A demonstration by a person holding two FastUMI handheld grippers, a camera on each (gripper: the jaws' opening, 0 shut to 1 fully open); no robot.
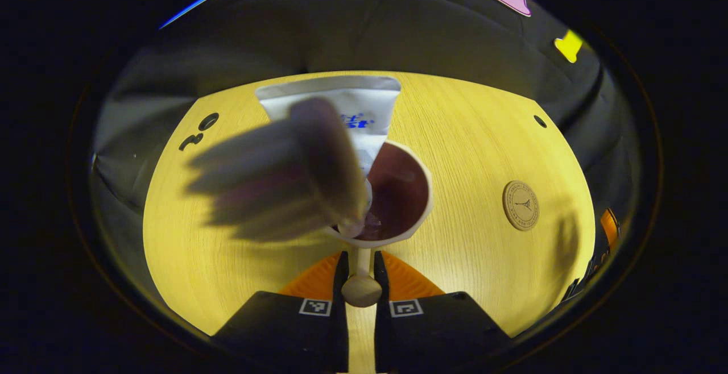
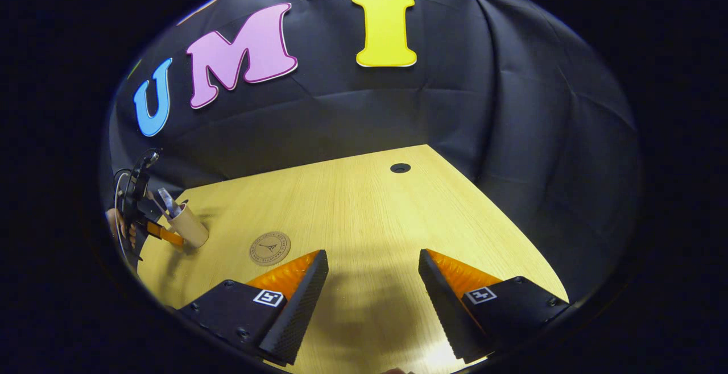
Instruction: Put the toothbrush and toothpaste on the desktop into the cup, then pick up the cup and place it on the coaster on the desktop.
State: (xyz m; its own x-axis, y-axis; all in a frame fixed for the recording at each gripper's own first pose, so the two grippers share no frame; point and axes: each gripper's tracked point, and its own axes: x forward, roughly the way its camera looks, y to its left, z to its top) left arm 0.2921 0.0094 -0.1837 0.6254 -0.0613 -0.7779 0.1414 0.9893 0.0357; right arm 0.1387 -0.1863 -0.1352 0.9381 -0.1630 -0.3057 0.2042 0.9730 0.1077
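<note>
The toothbrush (image 1: 284, 175) head is a near blur, seemingly hiding part of the toothpaste (image 1: 347, 115) tube

R claw (image 2: 372, 283) wide apart above desk (image 2: 364, 215), coaster (image 2: 270, 248) nearby

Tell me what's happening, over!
Left gripper shut on cup handle. Right gripper open, holding nothing. Toothbrush and toothpaste in the cup. Coaster bare, path looks clear.
</note>
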